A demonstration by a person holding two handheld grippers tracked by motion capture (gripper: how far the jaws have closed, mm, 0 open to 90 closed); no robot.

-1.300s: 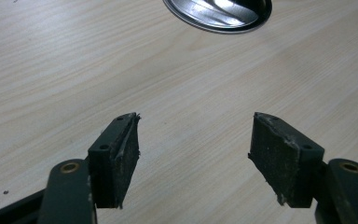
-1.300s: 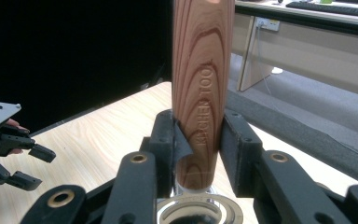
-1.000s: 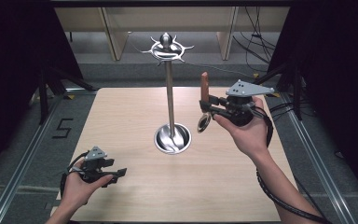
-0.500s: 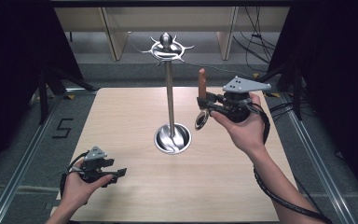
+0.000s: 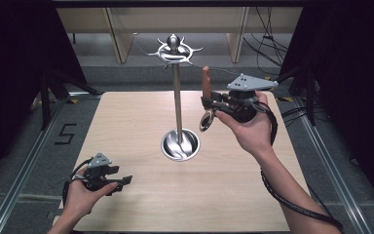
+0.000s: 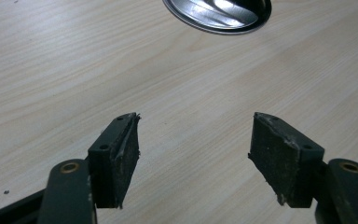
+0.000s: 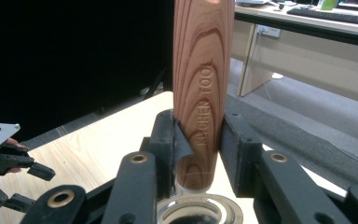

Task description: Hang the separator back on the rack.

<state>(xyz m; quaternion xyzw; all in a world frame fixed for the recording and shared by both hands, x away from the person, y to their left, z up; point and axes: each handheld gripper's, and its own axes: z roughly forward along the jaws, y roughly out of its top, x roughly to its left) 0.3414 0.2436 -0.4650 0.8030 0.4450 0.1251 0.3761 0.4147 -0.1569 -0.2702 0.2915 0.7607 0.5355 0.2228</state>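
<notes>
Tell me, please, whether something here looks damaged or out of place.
The left gripper's pads look worn, with frayed, chipped edges. Otherwise nothing stands out: the metal stand is upright and the wooden-handled utensil sits straight in the right gripper.

table: a light wooden tabletop [image 5: 141,122] is sitting on grey floor, black curtains either side
stand: a tall shiny metal pole with a round dish base [image 5: 179,145] is standing mid-table, spiky hook crown up top
right gripper [image 5: 208,103]: being held up just right of the pole, gripping a brown wooden-handled utensil [image 5: 206,85], handle pointing up, metal end hanging below
left gripper [image 5: 122,181]: sitting low at the near-left corner, jaws looking apart
</notes>
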